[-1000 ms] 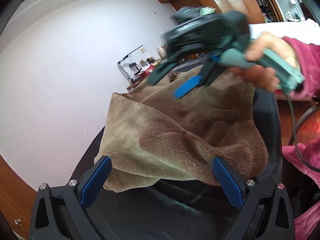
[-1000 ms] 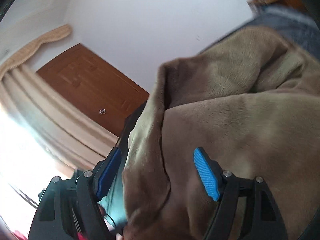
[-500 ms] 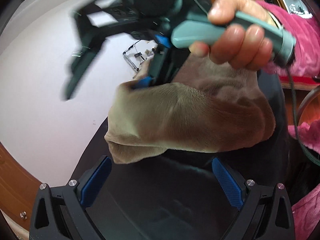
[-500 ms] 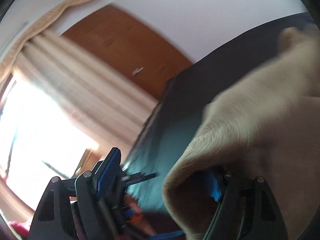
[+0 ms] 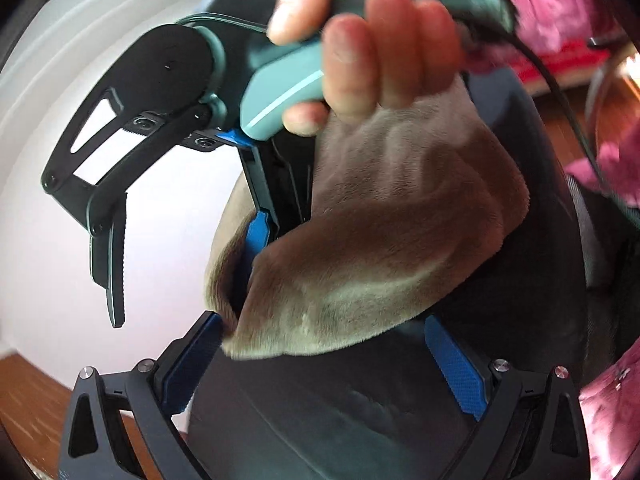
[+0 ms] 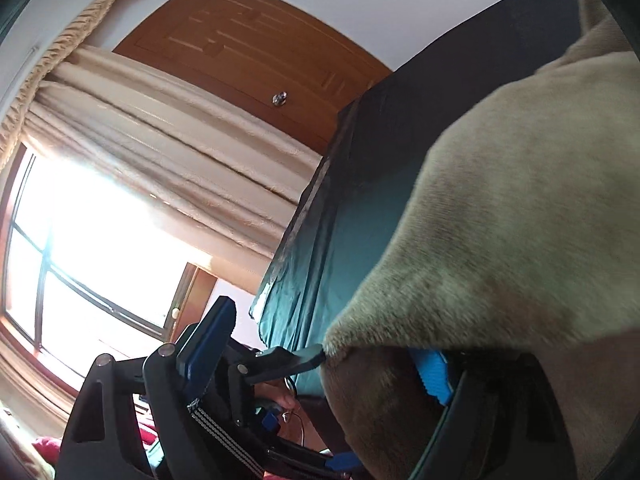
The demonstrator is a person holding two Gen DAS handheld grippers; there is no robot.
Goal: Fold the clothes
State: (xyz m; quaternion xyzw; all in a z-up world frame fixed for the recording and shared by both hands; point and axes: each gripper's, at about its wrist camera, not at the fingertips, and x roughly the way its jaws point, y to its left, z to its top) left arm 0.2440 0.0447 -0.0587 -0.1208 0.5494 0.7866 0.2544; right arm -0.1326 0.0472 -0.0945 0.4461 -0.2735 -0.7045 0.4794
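Fleecy tan cloth [image 5: 380, 248] is hanging over a dark-covered surface [image 5: 320, 420], draped across 1 blue-padded finger of the right gripper [image 5: 184, 240], whose jaws are spread wide. The left gripper [image 5: 324, 364] is sitting just beneath the cloth's lower edge, jaws wide apart and gripping nothing. A hand [image 5: 372, 40] is gripping the right gripper's teal handle.

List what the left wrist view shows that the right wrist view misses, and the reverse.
Left wrist only: the hand gripping the right gripper's handle, the pink sleeve, and the open left gripper below the cloth.

Right wrist only: the window, curtain and wooden door.

Both: the brown fleece cloth draped over one finger of the open right gripper, above the dark bed cover.
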